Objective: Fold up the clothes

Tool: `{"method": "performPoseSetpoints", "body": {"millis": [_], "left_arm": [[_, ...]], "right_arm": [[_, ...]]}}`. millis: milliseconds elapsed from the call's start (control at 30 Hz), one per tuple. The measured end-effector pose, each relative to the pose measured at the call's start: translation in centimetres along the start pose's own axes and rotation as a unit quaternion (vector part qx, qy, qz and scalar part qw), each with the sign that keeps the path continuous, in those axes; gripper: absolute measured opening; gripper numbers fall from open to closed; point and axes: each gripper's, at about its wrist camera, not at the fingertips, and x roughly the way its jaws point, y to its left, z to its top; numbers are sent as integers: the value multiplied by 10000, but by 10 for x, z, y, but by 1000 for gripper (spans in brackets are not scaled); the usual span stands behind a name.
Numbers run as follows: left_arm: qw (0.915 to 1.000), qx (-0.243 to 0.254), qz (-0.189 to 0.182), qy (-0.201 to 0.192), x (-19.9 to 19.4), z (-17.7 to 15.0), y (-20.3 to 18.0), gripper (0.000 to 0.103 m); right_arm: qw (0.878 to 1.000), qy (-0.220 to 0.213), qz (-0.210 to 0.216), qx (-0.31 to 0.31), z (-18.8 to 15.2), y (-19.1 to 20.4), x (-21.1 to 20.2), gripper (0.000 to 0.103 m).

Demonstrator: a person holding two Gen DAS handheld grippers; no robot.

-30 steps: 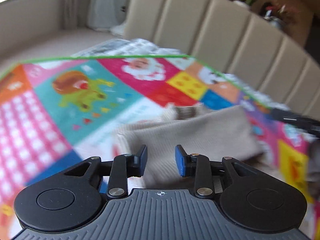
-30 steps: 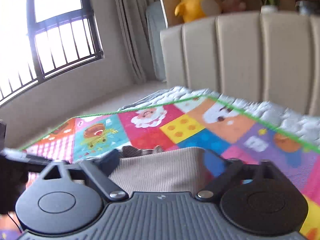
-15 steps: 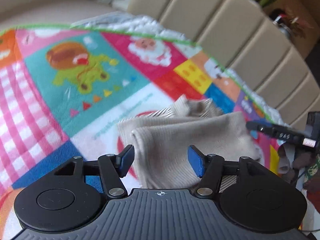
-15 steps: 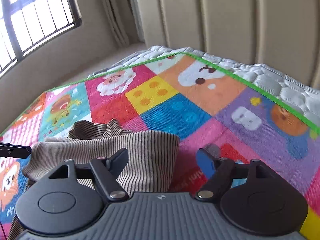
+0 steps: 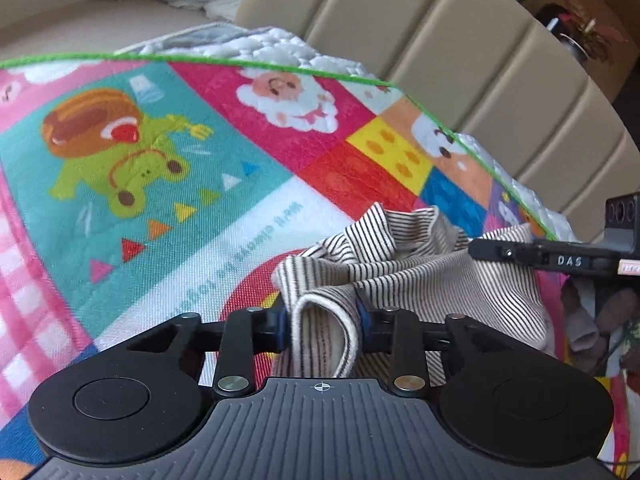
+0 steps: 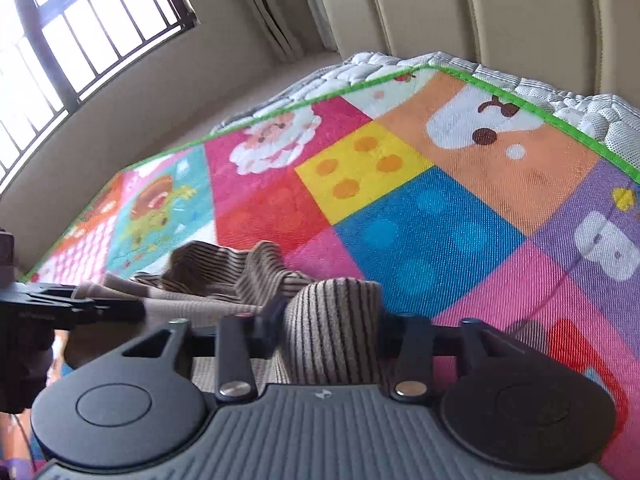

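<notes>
Striped garment (image 5: 420, 276), beige with thin dark lines, lies bunched on the colourful play mat (image 5: 168, 168), near the mat's green-trimmed edge. A rounded fold of the cloth sits pinched in the left tool (image 5: 320, 316), whose blue-padded fingers press against it from both sides. The same garment (image 6: 224, 276) shows in the right wrist view, where another thick fold bulges up between the fingers of the right tool (image 6: 332, 320), gripped the same way. Each tool appears at the edge of the other's view, at the opposite end of the garment. Beyond the cloth the mat (image 6: 400, 184) spreads in cartoon squares: a sheep, a lion, yellow with orange dots. A white quilted mattress (image 6: 592, 116) shows past the mat's edge. Behind stands a padded beige headboard (image 5: 460, 64), and a barred window (image 6: 80, 36) lies to the left.
</notes>
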Motion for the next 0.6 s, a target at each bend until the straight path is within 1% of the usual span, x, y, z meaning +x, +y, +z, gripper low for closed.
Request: {"method": "performPoseSetpoints", "body": {"millis": [67,133,233,333,400,500,567,600], "left_arm": [[9998,200,3,-66,-22,0,-13,29],[9991,406,21,-138,-46,-5,-27,29],[9971,730,162,-111,-78,-29,-51,29],[9936,1080,317,61,-105,-61,-75,29],[9892,1382,435,240,-122,-84,-90,29],[9795,1800,662,610,-145,-119,-107,31],[9779,1823,675,767,-165,-135,-107,33],[9782,1798,650,813,-175,-141,-107,39]], "right_arm": [[9998,-92,140,-117,1,10,-22,24],[9990,-176,229,-349,-1,23,-47,22],[9955,-166,239,-907,-18,51,-90,21],[9929,-18,191,-1170,-44,75,-123,20],[9900,105,66,-1407,-64,89,-141,20],[9838,410,-308,-1716,-99,101,-161,20],[9788,620,-604,-1858,-122,104,-175,20],[9770,688,-684,-1898,-131,104,-183,23]]}}
